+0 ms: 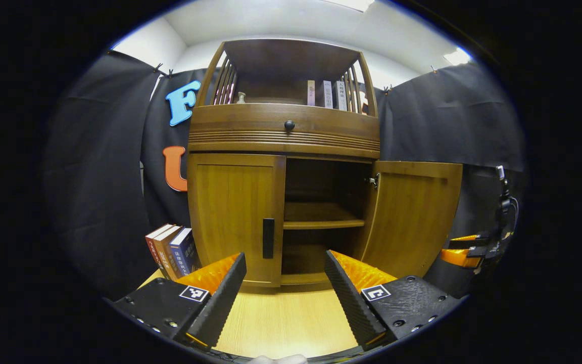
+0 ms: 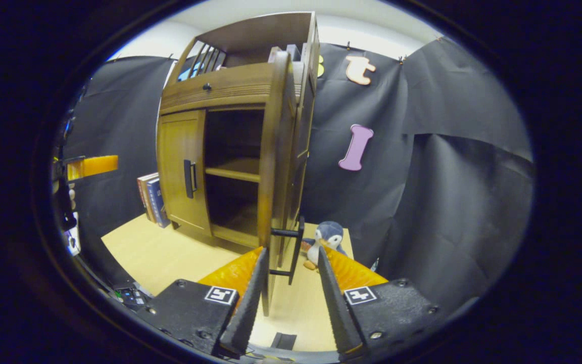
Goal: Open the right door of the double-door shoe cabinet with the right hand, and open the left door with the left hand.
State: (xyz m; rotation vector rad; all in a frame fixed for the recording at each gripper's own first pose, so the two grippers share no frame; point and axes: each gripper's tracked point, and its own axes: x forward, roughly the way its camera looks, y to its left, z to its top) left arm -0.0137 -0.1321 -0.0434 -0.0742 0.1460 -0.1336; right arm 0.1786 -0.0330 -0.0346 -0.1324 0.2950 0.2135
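Note:
The wooden shoe cabinet (image 1: 283, 131) stands straight ahead in the left gripper view. Its left door (image 1: 235, 217) is closed, with a black handle (image 1: 268, 237) at its inner edge. The right door (image 1: 412, 217) is swung wide open, baring the inner shelf (image 1: 321, 222). My left gripper (image 1: 285, 263) is open a little in front of the left door's handle, not touching it. In the right gripper view the right door (image 2: 273, 167) shows edge-on. Its black handle (image 2: 296, 247) lies between the fingers of my right gripper (image 2: 292, 253), with gaps on both sides.
Several books (image 1: 172, 250) lean beside the cabinet's left side on the light wooden table (image 1: 281, 318). A penguin plush (image 2: 327, 237) sits behind the open door. The right gripper's orange fingers (image 1: 465, 250) show at the far right. A drawer knob (image 1: 289, 125) sits above the doors.

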